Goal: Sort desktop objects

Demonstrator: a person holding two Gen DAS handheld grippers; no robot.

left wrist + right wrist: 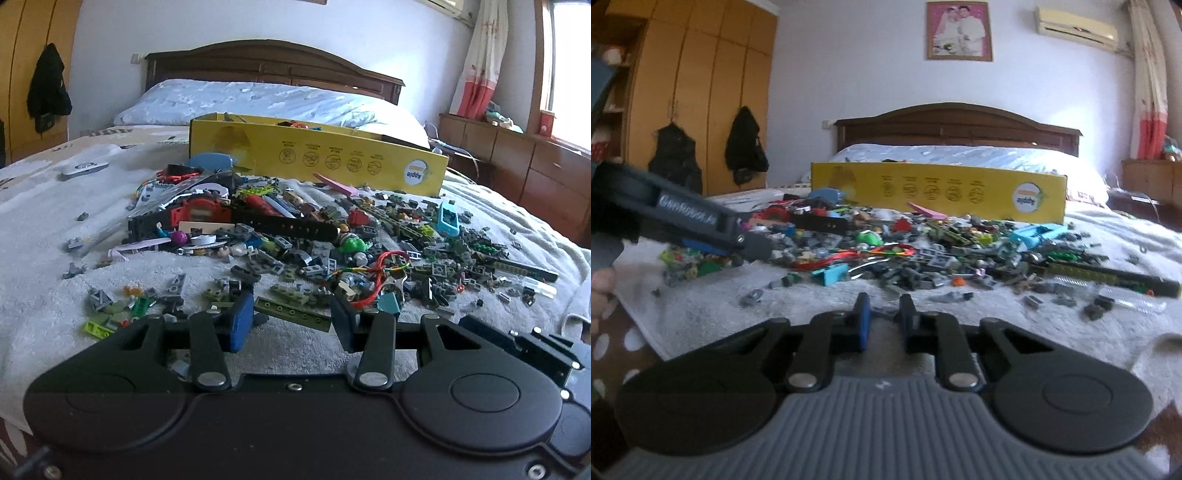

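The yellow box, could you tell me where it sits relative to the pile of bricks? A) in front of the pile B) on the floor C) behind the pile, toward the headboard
C: the yellow box stands beyond the pile of bricks, before the headboard.

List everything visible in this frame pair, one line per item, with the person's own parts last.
Toy brick pile: many pieces, mostly grey and green, spread on the white towel.
White towel: one, covering the bed.
Yellow box: one, open-topped, behind the pile.
Watch: one, red case with black strap, left part of the pile.
Olive plate: one, between the left gripper's fingers.
Light blue piece: one, right of the pile.
Pillow: one, pale blue, at the headboard.
Left gripper: black, blue pads, apart around the olive plate.
Right gripper: black, nearly closed, nothing visible between its pads.
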